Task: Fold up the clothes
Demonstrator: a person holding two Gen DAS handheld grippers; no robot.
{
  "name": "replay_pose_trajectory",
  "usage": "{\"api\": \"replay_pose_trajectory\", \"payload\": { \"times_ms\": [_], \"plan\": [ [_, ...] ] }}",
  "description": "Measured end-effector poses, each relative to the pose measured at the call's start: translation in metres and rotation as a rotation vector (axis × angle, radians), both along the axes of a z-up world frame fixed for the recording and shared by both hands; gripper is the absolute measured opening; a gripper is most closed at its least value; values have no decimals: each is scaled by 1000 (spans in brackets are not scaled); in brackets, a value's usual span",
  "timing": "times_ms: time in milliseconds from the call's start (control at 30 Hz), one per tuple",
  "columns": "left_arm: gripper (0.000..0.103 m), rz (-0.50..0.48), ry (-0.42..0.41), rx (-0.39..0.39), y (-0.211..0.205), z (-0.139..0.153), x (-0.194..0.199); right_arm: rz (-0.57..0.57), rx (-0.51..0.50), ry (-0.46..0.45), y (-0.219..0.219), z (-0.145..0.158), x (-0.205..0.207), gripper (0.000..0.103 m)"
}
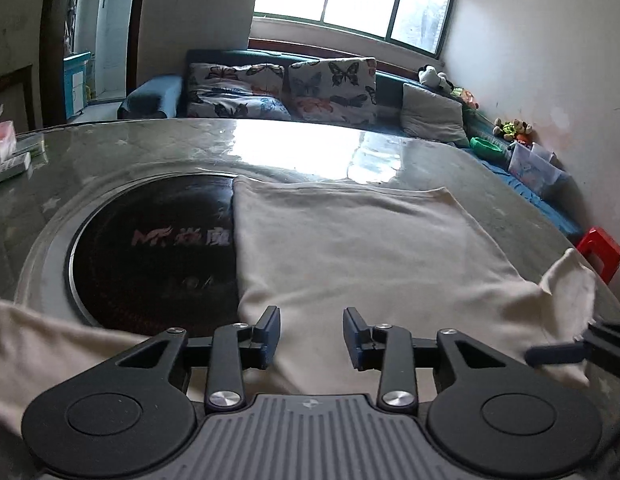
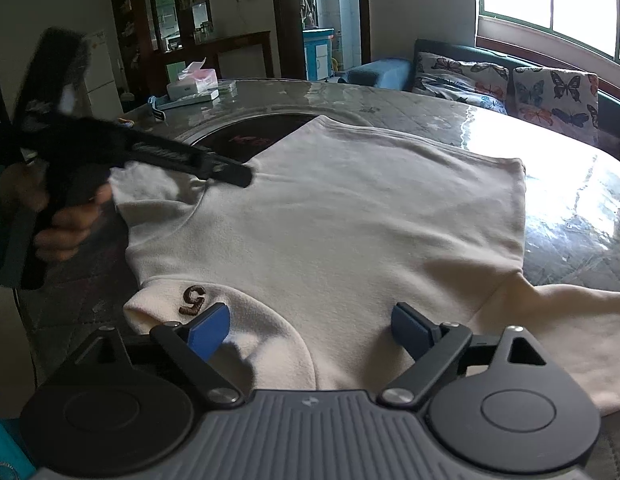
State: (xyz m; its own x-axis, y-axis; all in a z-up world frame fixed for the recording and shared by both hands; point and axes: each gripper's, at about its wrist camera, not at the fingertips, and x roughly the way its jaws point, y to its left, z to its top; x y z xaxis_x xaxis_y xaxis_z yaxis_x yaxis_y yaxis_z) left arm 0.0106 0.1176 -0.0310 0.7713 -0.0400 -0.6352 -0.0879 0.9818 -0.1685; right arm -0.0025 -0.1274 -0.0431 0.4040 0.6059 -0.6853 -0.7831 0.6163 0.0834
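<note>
both grippers angled down over cream shirt [image 2: 330,216] on table [image 1: 110,152]; jaws apart, empty.

Glass-topped table [image 1: 110,148]; black hotplate [image 1: 150,248] at 9 o'clock; sofa [image 1: 214,60] with butterfly cushions [image 1: 238,92] at 12; red stool [image 1: 600,254] at 3; tissue box [image 2: 192,80] at 11
</note>
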Motion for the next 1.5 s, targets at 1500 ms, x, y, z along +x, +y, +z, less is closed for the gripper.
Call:
{"api": "replay_pose_trajectory", "payload": {
  "times_ms": [1500],
  "plan": [
    [43, 583, 23, 177, 138, -8, -100, -3, -6, -9, 5, -4, -3, 102]
  ]
}}
